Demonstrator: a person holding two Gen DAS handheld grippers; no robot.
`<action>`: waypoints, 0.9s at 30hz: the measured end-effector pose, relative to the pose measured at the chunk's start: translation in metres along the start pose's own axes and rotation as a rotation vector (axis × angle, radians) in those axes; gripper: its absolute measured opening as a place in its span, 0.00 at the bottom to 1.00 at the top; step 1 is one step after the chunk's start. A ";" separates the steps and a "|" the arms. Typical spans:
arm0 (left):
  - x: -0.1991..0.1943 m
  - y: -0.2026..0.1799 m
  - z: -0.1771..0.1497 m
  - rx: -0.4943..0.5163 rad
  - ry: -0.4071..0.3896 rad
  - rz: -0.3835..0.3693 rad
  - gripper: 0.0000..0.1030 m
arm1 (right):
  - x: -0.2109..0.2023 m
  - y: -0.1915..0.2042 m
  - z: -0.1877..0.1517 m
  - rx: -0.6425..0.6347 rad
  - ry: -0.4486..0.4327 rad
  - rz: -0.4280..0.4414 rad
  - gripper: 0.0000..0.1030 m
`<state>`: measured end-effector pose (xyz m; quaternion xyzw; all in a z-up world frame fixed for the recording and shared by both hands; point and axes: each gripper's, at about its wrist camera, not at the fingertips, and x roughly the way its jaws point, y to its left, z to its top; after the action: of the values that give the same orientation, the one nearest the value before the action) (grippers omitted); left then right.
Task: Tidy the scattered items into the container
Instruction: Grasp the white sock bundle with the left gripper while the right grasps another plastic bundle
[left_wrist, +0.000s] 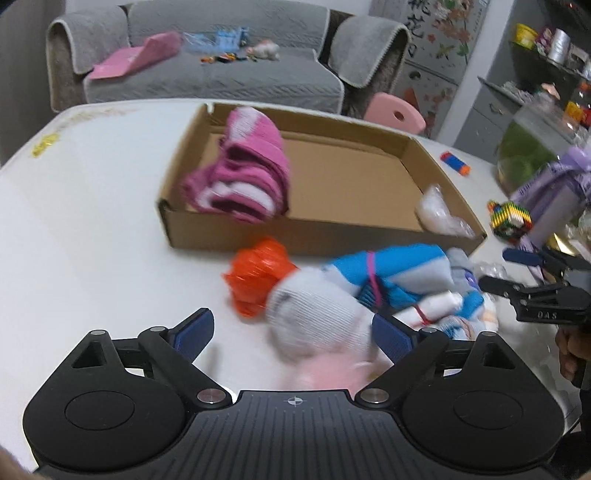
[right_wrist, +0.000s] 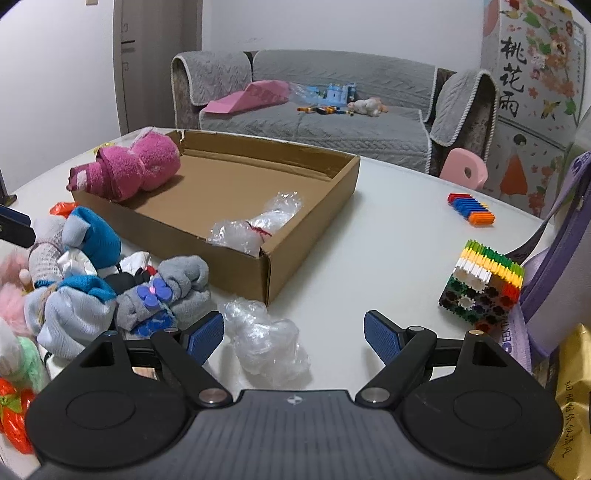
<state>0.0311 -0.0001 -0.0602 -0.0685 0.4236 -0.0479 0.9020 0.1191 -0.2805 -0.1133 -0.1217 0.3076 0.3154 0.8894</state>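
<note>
Left gripper (left_wrist: 291, 334) is spread wide, jaws either side of a white knit roll (left_wrist: 314, 314) lying on the table (left_wrist: 92, 221); no clamp on it, and the left view is motion-blurred. Right gripper (right_wrist: 293, 334) is also wide apart and holds nothing; a crumpled clear plastic bag (right_wrist: 267, 341) sits on the table between its fingers, nearer the left pad, contact unclear. Cardboard box (right_wrist: 314, 236) sits mid-table, open top. Inside it: a pink towel roll (right_wrist: 136, 168) at the far left corner, leaning on the wall, and a clear plastic bundle (right_wrist: 258, 229) tied with a red band against the near wall by the near corner. Pile of rolled socks, blue, grey and white (right_wrist: 110, 280), lies on the table just outside the box's near left wall, with an orange plastic bag (left_wrist: 258, 280) beside the white roll. Multicoloured block cube (right_wrist: 482, 286) stands near the table's right edge; a strip of red, blue and orange blocks (right_wrist: 471, 208) lies well apart from the box toward the far right. Grey sofa (right_wrist: 332, 122) behind the table.
</note>
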 end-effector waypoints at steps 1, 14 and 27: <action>0.003 -0.002 0.000 -0.005 0.011 -0.014 0.92 | -0.001 0.000 0.000 -0.001 -0.001 0.003 0.78; 0.025 -0.023 -0.002 -0.048 0.068 -0.057 0.79 | 0.004 0.003 -0.002 -0.005 0.042 0.061 0.46; -0.012 -0.029 -0.004 -0.021 -0.015 -0.062 0.73 | -0.016 -0.006 0.006 0.044 -0.006 0.096 0.33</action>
<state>0.0199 -0.0275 -0.0491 -0.0915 0.4150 -0.0707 0.9024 0.1162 -0.2908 -0.0980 -0.0862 0.3173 0.3514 0.8766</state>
